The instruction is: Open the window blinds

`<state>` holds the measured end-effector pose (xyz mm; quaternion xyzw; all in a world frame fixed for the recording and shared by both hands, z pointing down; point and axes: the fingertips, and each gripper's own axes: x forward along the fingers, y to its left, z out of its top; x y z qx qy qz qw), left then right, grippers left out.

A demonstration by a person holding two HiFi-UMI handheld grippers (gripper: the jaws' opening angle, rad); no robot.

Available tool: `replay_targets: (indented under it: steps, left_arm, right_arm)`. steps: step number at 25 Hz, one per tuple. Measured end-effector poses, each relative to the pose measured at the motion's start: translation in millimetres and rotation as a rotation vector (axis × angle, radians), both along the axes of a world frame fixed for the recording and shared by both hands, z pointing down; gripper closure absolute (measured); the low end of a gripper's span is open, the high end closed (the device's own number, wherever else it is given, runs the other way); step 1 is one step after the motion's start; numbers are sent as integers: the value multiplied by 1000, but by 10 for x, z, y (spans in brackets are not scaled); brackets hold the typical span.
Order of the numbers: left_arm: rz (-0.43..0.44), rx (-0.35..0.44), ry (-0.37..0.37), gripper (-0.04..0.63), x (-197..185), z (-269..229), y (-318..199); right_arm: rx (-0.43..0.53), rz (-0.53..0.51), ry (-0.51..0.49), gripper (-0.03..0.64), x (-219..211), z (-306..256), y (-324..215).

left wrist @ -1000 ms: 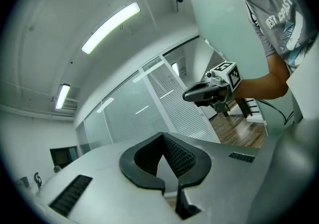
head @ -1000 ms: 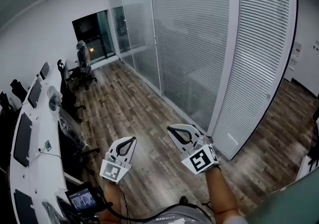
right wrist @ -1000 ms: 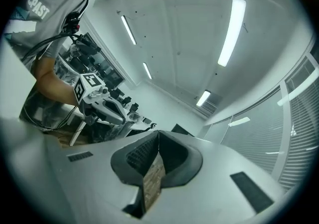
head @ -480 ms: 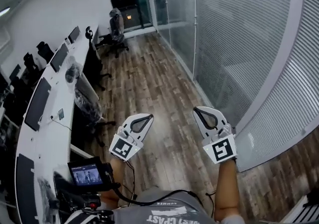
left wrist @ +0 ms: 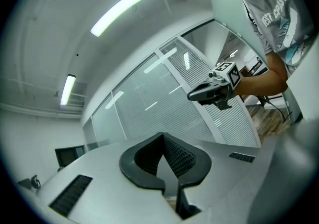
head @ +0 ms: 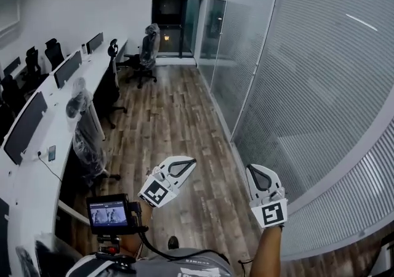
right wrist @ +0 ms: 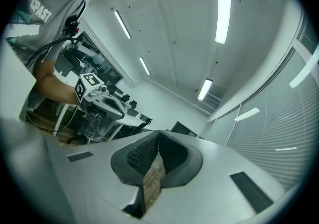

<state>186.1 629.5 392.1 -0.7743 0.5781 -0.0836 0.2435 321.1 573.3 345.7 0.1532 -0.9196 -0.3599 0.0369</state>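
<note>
Closed white window blinds (head: 320,85) hang behind the glass wall along the right side of the head view, and also show in the left gripper view as blinds (left wrist: 154,103). My left gripper (head: 184,164) is held out over the wood floor, shut and empty. My right gripper (head: 254,171) is beside it, nearer the blinds but apart from them, also shut with nothing in it. In the left gripper view the jaws of the left gripper (left wrist: 163,136) meet at their tips. In the right gripper view the right gripper (right wrist: 158,133) is likewise shut.
A long white desk (head: 37,165) with monitors (head: 28,125) and office chairs (head: 108,91) runs down the left. A small screen on a rig (head: 109,214) sits at my left side. A wood-floor aisle (head: 172,122) leads to a dark doorway (head: 175,23).
The view has swung along the aisle, so the glass wall now lies further right. Both grippers have travelled with me, staying shut and side by side.
</note>
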Motion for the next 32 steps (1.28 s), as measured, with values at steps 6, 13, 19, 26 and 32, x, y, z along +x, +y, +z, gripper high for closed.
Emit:
replay_targets:
  steps: [6,13,19,26,32]
  left_arm:
    - [20,7,-23,595,-1023,-158,-889]
    - [-26,2,40,595,-1885,-80,-1236]
    - [-102,-40,76,595,-2678,251,-1545]
    - [-179,-106,61,595,-3575,470,-2306]
    - [-261,-104,79,595,-4247,363,-3067]
  right_arm:
    - [5,12,-27,612,-1009,-259,-784]
    - [9,11,8,612,-1792,-227,-1364]
    - [1,-24,11,612,-2493,8,-1901]
    - [-33,-68,-14,612,-3461,192,-2967]
    - [-40,-116,-39,612,-4151,157,-3928]
